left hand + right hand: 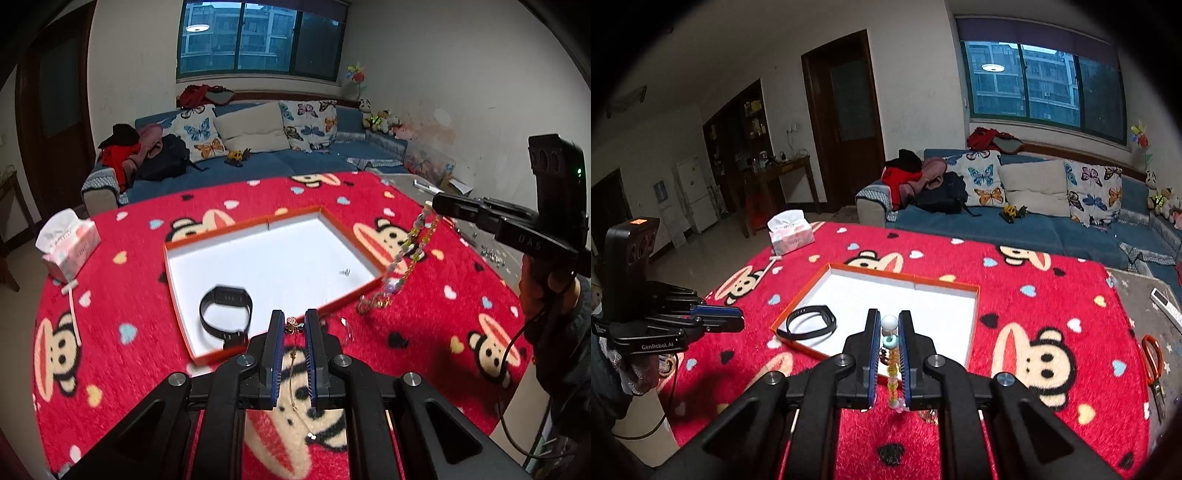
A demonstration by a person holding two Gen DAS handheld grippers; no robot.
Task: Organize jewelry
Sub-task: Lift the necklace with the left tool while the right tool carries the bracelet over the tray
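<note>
Jaws of the left gripper (294, 325) are pinched almost together on a thin gold chain (295, 384). The chain has a small charm up at the tips, and the rest of it hangs down between the blue pads, above the red monkey blanket (110, 362).

The right gripper (889, 325) is pinched tight too. It holds a bead necklace (893, 365) with a white ball bead at the tips and yellow and green beads below. In the left view this necklace dangles from the right gripper in a long loop, just past the right corner of the box, and its low end is a bit blurry.

Just beyond both grippers lies a flat box (177, 280) with an orange rim and a white floor. It sits on the blanket. Inside it, near the front left corner, lies a black watch band (226, 310) curled in a ring. A tiny shiny thing (345, 272) lies on the white floor near the right side; it is too small to tell what it is.

Farther left, near the edge of the blanket, stands a pink tissue pack (70, 243). Orange scissors (1152, 360) lie on the grey table at the right, off the blanket.

Far back is a blue sofa (266, 162) with butterfly pillows (201, 133), and a window (258, 37) above it.
</note>
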